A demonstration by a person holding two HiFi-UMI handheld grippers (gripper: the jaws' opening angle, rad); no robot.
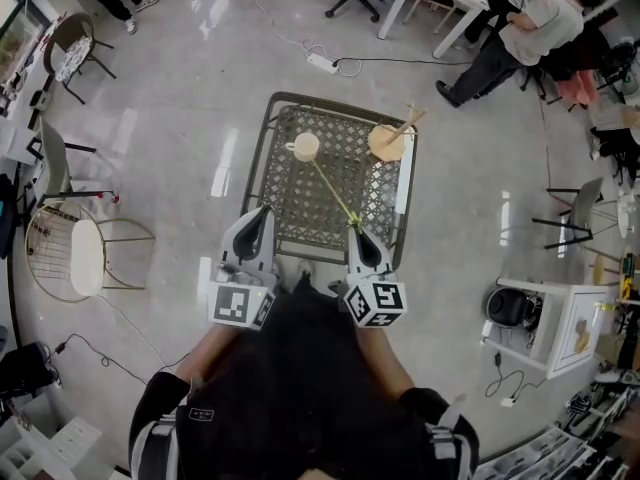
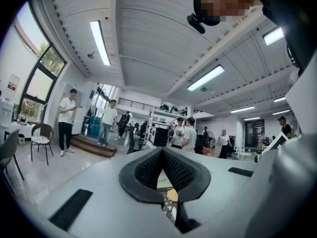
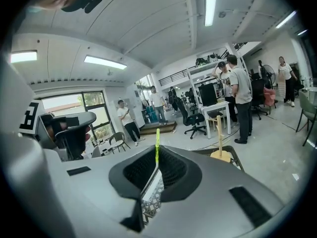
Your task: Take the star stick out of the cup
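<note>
A white cup stands at the far left of the dark mesh table. A thin yellow-green star stick slants from the cup's mouth back to the table's near edge. My right gripper is shut on the stick's near end. In the right gripper view the stick rises between the ribbed pads, its green tip above them. The star end is hidden. My left gripper hovers at the near left edge of the table. Its jaws are shut with nothing between them.
A wooden peg stand sits on the table's far right corner. On the floor stand a round wire chair to the left and a white side table to the right. A power strip lies beyond the table. People sit at desks.
</note>
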